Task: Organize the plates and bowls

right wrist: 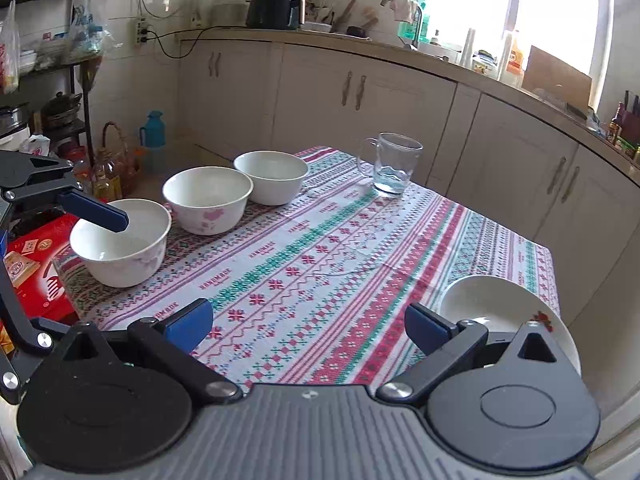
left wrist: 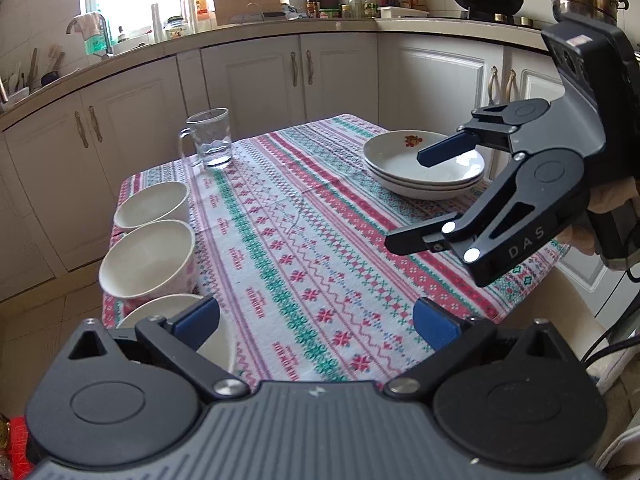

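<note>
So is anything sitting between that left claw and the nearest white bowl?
Nothing visible. The left claw hangs open right beside the nearest bowl, with only bare tablecloth around. The glass mug stands far off.

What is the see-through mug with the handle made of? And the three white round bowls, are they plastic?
The clear handled mug looks like glass: the cabinets show through it and its thick base glints. The three white round bowls look like glazed ceramic, smooth and slightly shiny with faint pink flower prints, though hard plastic cannot be ruled out from these views.

Open tablecloth (right wrist: 320,264) between bowls (right wrist: 208,198), plates (left wrist: 424,164)
</note>
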A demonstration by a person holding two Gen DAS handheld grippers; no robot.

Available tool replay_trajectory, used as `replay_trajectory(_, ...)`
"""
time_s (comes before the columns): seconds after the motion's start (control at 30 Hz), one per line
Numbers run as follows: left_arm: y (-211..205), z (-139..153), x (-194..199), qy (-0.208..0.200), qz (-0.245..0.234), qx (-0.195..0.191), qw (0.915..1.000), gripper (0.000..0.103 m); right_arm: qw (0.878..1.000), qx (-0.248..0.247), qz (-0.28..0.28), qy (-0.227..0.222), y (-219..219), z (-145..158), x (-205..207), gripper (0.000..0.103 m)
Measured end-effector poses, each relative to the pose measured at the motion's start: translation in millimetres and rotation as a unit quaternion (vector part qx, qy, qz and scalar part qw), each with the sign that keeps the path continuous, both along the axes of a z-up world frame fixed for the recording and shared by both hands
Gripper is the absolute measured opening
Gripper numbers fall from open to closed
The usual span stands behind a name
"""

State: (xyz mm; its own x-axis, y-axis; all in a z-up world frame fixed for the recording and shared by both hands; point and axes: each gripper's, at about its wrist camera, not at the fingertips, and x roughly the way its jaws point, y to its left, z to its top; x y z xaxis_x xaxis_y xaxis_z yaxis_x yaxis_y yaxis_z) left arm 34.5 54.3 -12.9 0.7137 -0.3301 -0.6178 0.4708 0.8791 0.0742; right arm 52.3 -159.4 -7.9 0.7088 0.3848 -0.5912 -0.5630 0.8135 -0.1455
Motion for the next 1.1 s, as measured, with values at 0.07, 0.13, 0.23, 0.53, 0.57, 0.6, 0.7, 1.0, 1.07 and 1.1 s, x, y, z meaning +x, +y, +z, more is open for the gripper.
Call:
replay_trajectory(0.07,16.4,0.0,-3.5,0.001,0.014,0.006,0.9999,0.102,1.0,0.004,0.01,0.003,11.4,-1.4,-1.7,0.103)
replay_trajectory(0.13,32.4,-1.0,-7.9,-0.001,0.027,0.015,0.9995,0.102,1.0,0.008,0.02,0.004,22.7,-2.2,-2.3,0.103)
replay_trajectory(0.23,52.7,-6.0,-13.7,0.0,0.043,0.026,0.9987,0.102,0.999,0.016,0.037,0.009,40.8,-2.1,-0.6,0.103)
replay_trajectory(0.53,90.5,-37.5,-6.2,0.011,0.058,0.041,0.9974,0.102,0.996,0.003,0.084,0.029,98.4,-9.7,9.0,0.103)
replay_trajectory(0.57,91.5,-40.2,-3.6,0.012,0.054,0.045,0.9975,0.102,0.996,0.0,0.087,0.03,103.3,-10.6,10.0,0.103)
replay_trajectory(0.6,92.1,-42.5,-1.2,0.012,0.05,0.048,0.9976,0.102,0.995,-0.002,0.09,0.032,108.3,-11.4,11.2,0.103)
replay_trajectory(0.7,94.1,-48.8,5.0,0.008,0.035,0.054,0.9979,0.102,0.995,-0.007,0.095,0.035,119.5,-13.6,14.8,0.103)
replay_trajectory(1.0,98.4,-56.2,18.0,0.01,-0.002,0.042,0.9991,0.1,0.992,-0.011,0.112,0.06,143.8,-18.0,28.3,0.088)
replay_trajectory(1.07,98.9,-56.5,19.9,0.011,-0.008,0.037,0.9992,0.098,0.991,-0.01,0.115,0.072,147.1,-19.9,32.2,0.083)
replay_trajectory(1.1,99.1,-56.5,21.3,0.013,-0.012,0.034,0.9993,0.096,0.99,-0.01,0.115,0.076,148.8,-21.0,33.4,0.081)
